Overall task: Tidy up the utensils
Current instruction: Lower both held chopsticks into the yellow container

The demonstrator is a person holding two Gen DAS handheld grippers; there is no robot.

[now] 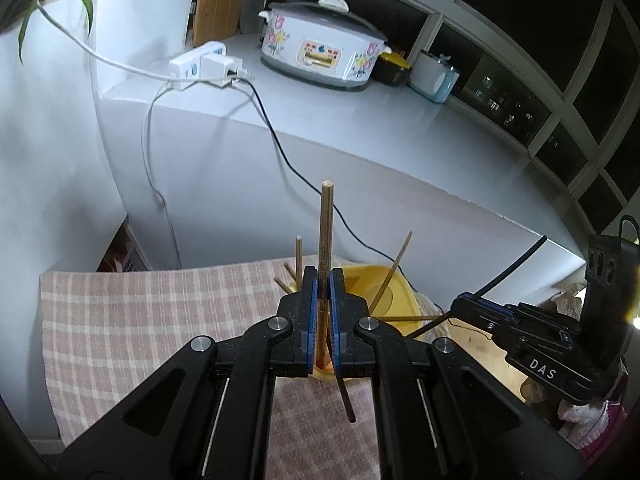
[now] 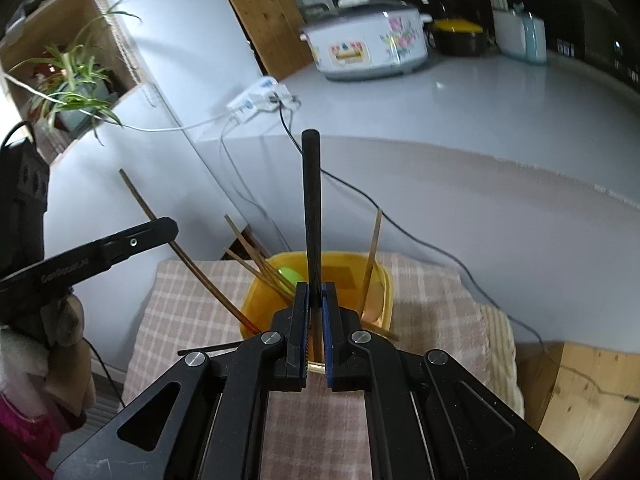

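Chopstick's (image 1: 325, 248) lower end behind jaws

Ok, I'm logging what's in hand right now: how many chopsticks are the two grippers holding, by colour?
Light wooden chopstick: 1, in the left gripper
Black chopstick: 1, in the right gripper
Total: 2

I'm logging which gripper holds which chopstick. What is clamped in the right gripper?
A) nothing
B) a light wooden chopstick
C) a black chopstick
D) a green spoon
C: in the right wrist view the right gripper is shut on a black chopstick standing up over the yellow container.
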